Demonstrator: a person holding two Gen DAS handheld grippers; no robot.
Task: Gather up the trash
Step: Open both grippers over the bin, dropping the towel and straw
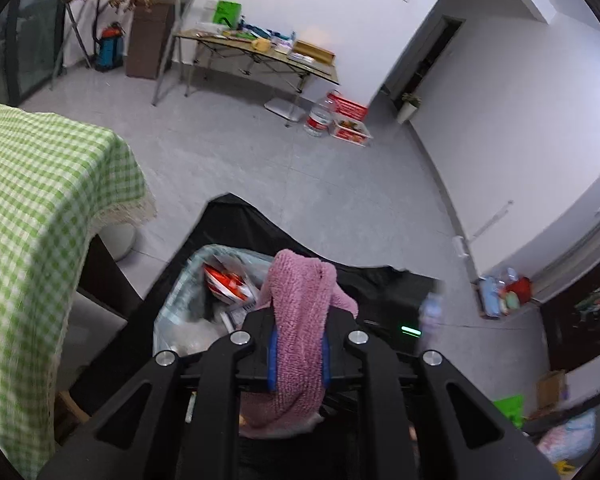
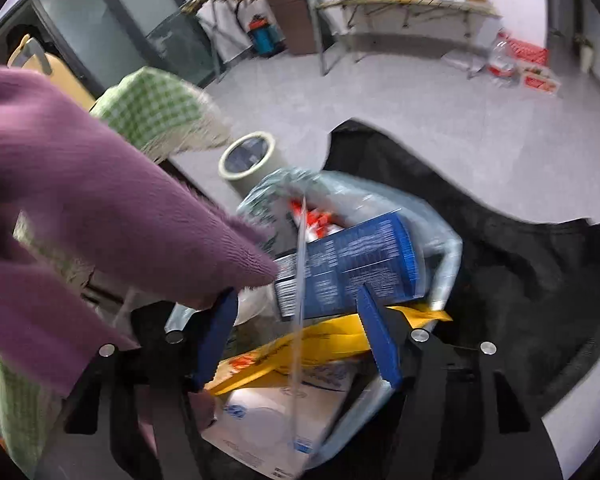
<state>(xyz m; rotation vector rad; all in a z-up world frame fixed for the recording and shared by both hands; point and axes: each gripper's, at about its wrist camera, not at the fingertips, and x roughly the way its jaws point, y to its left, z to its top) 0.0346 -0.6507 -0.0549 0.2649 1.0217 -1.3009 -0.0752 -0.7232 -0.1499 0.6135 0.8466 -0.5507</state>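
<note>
Two wrist views above a trash bag. The landmark is the clear bag [image 1: 188, 296], standing open inside a black sack [image 1: 236, 220] on the grey floor [image 1: 300, 176].

Left gripper [image 1: 298, 354]: its jaws stand nearly closed, clamped on a pink cloth [image 1: 300, 312] that fills the narrow gap between the blue pads [image 1: 272, 360] and hangs over the fingertips. The cloth is just above the bag's near rim, not yet inside it.

Right gripper [image 2: 296, 332]: its jaws stand wide apart, with nothing pressed between the pads [image 2: 380, 340]. A blue box [image 2: 360, 264] lies tilted in the bag's mouth just beyond the fingertips, free of both pads. Below it in the bag lie a yellow packet [image 2: 324, 344] and a white box [image 2: 268, 420]; red-and-white wrappers [image 2: 320, 220] show farther in.

Edges and room: a tape roll [image 2: 248, 152] stands beyond the bag's far rim. A table under a green check cloth [image 1: 40, 200] stands left of the bag, its fringed edge overhanging (the gap to the sack is narrow). A purple sleeve [image 2: 80, 200] crosses the right view on that same side. Beyond and to the right of the bag the floor lies open up to a folding table [image 1: 260, 60] by the far wall.
</note>
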